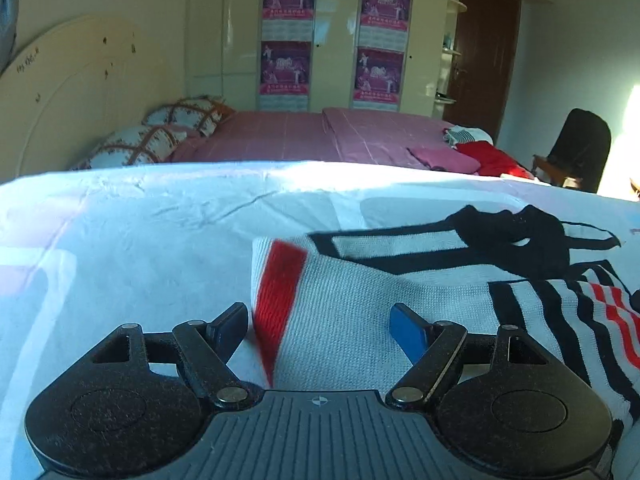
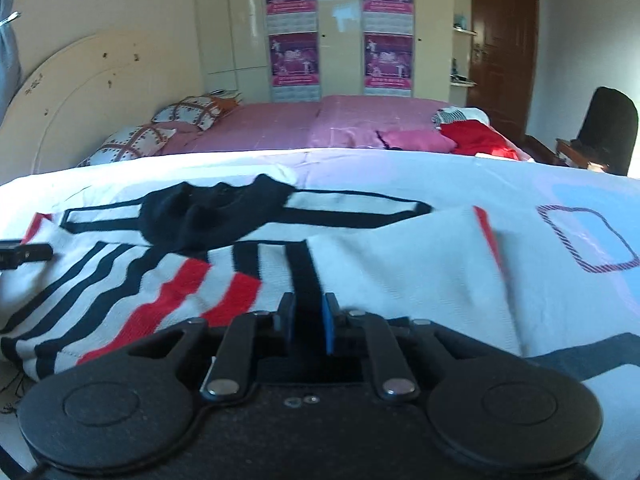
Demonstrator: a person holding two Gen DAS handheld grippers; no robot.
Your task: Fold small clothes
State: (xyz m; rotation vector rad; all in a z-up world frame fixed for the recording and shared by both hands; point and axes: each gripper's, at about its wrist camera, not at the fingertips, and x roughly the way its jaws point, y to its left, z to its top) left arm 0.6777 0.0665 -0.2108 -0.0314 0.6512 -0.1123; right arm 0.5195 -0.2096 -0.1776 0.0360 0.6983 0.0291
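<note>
Both tongs work one soft, light knit sweater (image 2: 168,280) at lower centre: left gripper (image 1: 324,320) gapes wide over its sleeve; right gripper (image 2: 308,320) seemingly pinches a black stripe. Grip hems.

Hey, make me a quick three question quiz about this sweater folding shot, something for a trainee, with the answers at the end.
1. True or false: the left gripper has its jaws shut.
2. Which gripper is clamped on the striped sweater: A) left, B) right, C) neither?
3. Fill in: the cuff of the sleeve between the left jaws has a ___ band.

Key: 1 false, they stand wide apart around the sleeve. 2 B, its jaws pinch a black stripe. 3 red.
</note>
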